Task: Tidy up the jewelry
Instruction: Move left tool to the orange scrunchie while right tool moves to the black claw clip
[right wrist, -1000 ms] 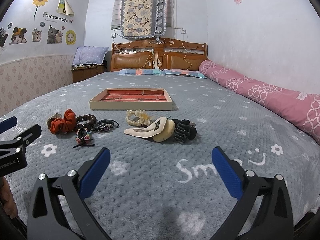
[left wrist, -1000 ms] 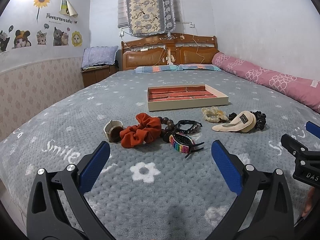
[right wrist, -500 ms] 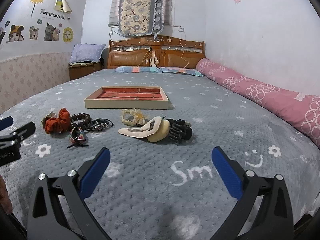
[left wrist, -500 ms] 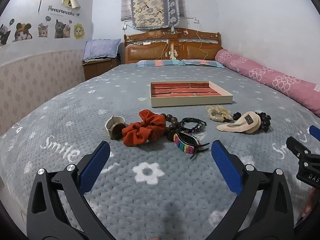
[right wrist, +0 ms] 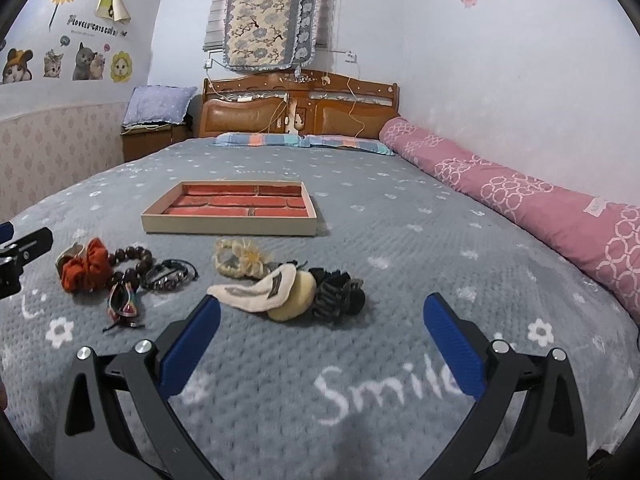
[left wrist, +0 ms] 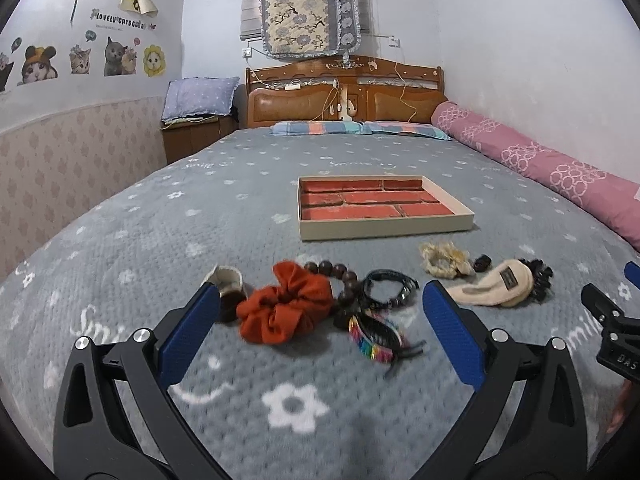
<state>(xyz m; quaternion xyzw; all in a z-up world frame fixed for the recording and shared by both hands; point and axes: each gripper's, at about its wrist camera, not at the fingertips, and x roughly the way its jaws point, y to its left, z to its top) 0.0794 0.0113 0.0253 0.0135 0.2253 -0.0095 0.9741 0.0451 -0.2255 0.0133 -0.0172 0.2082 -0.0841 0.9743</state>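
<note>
While both hand-held grippers, left (left wrist: 320,320) and right (right wrist: 320,320), gape wide and empty, jewelry lies before the tray (left wrist: 384,229).

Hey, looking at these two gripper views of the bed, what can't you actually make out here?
- Beige cuff, left wrist view: partly hidden by the left gripper's finger and the orange scrunchie.
- Black claw clip, left wrist view: mostly behind the cream hair clip.
- Wooden bead bracelet, right wrist view: part hidden behind the scrunchie.
- Tray dividers: whether raised or only printed brick, unclear.
</note>
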